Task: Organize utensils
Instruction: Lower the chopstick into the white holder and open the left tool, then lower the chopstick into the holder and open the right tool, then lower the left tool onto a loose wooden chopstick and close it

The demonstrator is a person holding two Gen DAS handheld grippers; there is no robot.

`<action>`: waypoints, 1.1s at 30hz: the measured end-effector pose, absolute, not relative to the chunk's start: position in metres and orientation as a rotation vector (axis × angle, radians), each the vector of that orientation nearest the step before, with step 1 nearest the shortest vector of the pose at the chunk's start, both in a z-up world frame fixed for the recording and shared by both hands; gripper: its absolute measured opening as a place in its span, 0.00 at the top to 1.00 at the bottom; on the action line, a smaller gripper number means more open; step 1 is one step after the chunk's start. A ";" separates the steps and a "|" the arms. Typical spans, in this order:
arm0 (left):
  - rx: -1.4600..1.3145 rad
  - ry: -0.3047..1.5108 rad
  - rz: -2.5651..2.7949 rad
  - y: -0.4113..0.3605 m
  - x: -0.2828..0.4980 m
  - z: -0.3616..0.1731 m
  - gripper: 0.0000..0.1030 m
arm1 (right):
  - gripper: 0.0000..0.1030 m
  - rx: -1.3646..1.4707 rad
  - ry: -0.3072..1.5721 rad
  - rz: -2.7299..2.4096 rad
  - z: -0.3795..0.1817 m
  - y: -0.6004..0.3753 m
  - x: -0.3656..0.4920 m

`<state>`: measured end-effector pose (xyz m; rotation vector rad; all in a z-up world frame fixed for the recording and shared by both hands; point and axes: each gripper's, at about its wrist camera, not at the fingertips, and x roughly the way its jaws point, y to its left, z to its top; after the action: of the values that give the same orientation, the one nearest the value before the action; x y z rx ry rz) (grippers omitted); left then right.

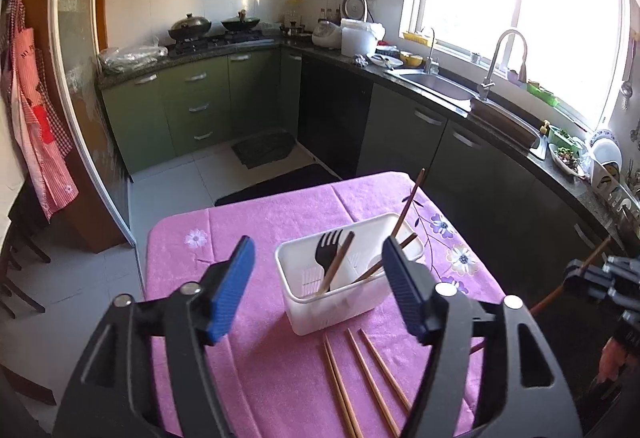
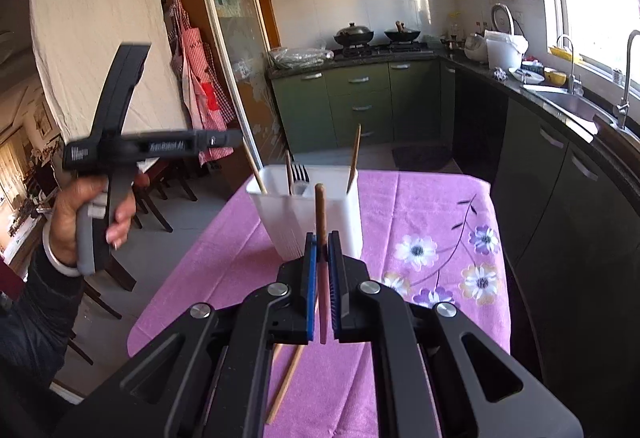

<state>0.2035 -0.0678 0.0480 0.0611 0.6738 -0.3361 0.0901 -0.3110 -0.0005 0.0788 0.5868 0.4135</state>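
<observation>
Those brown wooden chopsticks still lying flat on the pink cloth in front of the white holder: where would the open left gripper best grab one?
Probably mid-shaft on an outer brown wooden chopstick, coming straight down from above. They lie flat and close together on the pink tablecloth, so the open left gripper should straddle one stick across its narrow width, one finger either side.

1. The left gripper (image 1: 318, 288) hangs with its jaws spread wide, its blue pads (image 1: 236, 288) well apart and nothing between them.
2. In the right wrist view the left hand (image 2: 94, 211) grips that tool's handle, a pale bangle on the wrist, and the tool looks blurred.
3. The right gripper (image 2: 323, 266) has its jaws drawn almost together, clamped on a thin brown stick (image 2: 321, 213) that stands upright between the pads.
</observation>
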 end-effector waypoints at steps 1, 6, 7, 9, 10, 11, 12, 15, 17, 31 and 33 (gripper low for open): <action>0.073 0.650 -0.325 -0.066 0.195 0.051 0.35 | 0.94 0.083 0.552 0.411 0.014 -0.312 0.092; 0.050 0.587 -0.310 -0.045 0.156 0.065 0.20 | 0.94 0.151 0.398 0.407 0.075 -0.322 0.116; 0.048 0.581 -0.306 -0.041 0.149 0.066 0.20 | 0.94 0.154 0.376 0.398 0.084 -0.321 0.122; 0.040 0.575 -0.296 -0.034 0.137 0.064 0.17 | 0.94 0.171 0.345 0.385 0.099 -0.321 0.137; 0.035 0.578 -0.296 -0.031 0.132 0.063 0.17 | 0.94 0.175 0.338 0.376 0.103 -0.320 0.146; 0.033 0.585 -0.296 -0.028 0.128 0.060 0.17 | 0.94 0.178 0.336 0.370 0.106 -0.318 0.155; 0.033 0.590 -0.298 -0.027 0.123 0.057 0.17 | 0.94 0.179 0.340 0.367 0.107 -0.316 0.164; 0.055 0.611 -0.291 -0.025 0.114 0.046 0.17 | 0.94 0.177 0.384 0.358 0.099 -0.307 0.192; 0.066 0.639 -0.301 -0.026 0.111 0.037 0.17 | 0.94 0.174 0.424 0.356 0.087 -0.300 0.206; 0.103 0.806 -0.353 -0.048 0.122 -0.017 0.17 | 0.86 0.120 0.543 0.370 0.026 -0.281 0.221; 0.107 0.839 -0.365 -0.054 0.127 -0.028 0.17 | 0.85 0.112 0.520 0.375 0.026 -0.285 0.202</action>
<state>0.1270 -0.0539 -0.0282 0.1074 0.8394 -0.3648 0.2020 -0.2852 0.0260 0.1122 0.5202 0.3752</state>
